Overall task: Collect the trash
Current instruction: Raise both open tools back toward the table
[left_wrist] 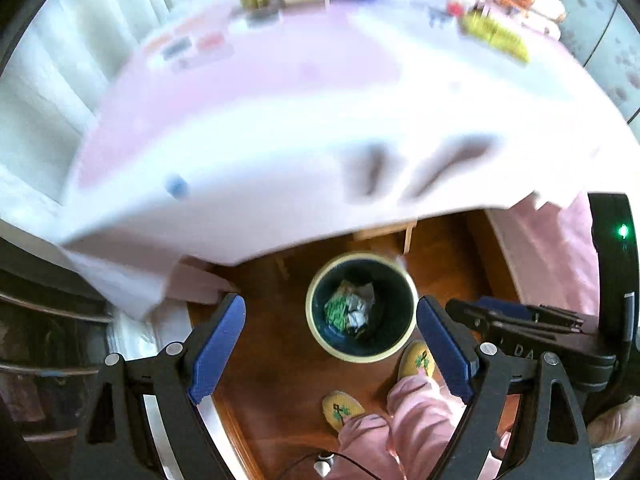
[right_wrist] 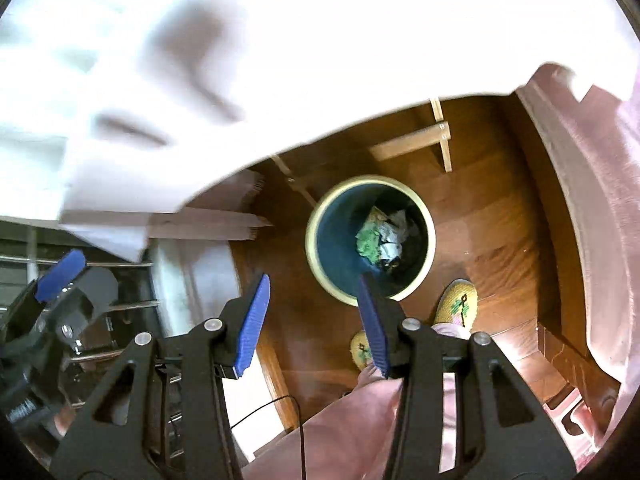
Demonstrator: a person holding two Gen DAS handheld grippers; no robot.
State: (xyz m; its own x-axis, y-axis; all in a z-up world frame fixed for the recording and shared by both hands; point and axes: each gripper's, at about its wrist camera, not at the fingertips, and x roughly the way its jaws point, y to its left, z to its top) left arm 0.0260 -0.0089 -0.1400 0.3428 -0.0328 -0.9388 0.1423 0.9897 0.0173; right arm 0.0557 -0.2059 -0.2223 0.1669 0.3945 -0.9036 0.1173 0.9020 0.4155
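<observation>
Both tools, left (left_wrist: 331,334) and right (right_wrist: 314,312), gape empty above the upright bin (right_wrist: 370,240) holding crumpled trash (right_wrist: 384,240).

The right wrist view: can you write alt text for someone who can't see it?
An open, empty gripper points down at a round bin on a wooden floor, with crumpled trash inside. A white tablecloth hangs above, and yellow slippers show beside the bin.
</observation>
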